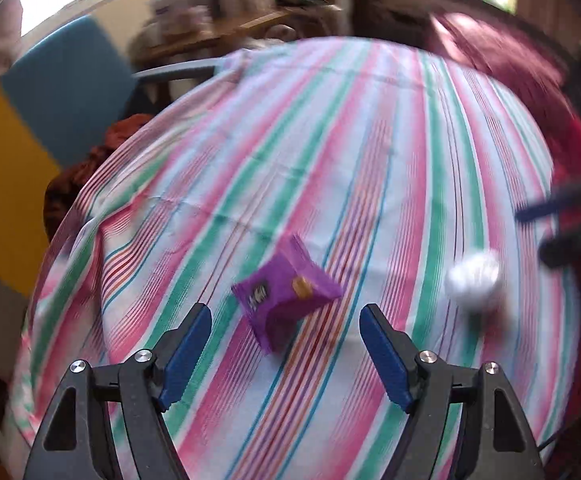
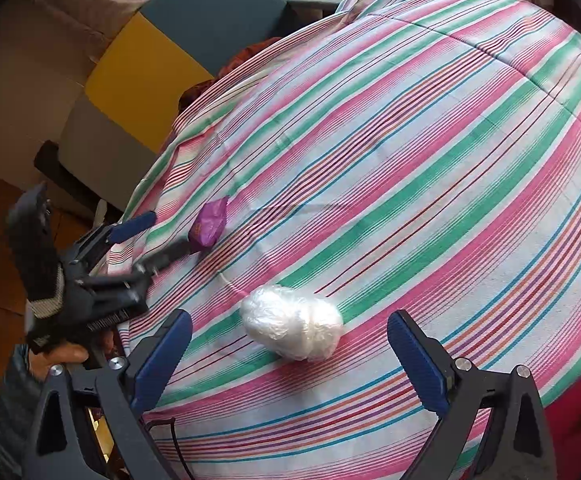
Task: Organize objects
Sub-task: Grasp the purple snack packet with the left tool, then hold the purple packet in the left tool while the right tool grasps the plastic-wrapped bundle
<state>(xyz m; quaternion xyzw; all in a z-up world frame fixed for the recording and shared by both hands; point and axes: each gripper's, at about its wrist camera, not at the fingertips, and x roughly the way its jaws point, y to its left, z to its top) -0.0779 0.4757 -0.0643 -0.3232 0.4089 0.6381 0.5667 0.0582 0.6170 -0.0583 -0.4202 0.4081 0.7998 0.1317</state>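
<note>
Landmark for all positions: the striped cloth [image 2: 410, 140] (pink, green, white bands) covering the table.

Right gripper [image 2: 289, 330]: jaws spread wide, nothing between the pads, hovering over the near part of the cloth. Blue pads on both fingers visible.

White wrapped bundle [image 2: 292, 328]: lies on the cloth just beyond the right gripper's fingertips, roughly centred in the gap but ahead of it, not touched. Oval shape; in the right wrist view its long axis runs from upper left to lower right, across the stripes. Wrapping looks like clear film over something white; contents cannot be told.

Left gripper [image 1: 285, 314]: jaws spread wide, no contact with anything. Seen from the right wrist view it sits at the cloth's left edge, held by a hand [image 2: 64, 354].

Purple packet [image 1: 286, 298]: rests on the cloth just ahead of the left gripper's open fingers, free of both pads. Left wrist view is motion-blurred; the packet looks tilted, one corner pointing away toward the far side of the cloth. In the right wrist view its long axis stands nearly upright in frame.

Bundle and packet lie apart, the packet farther in on the cloth
</note>
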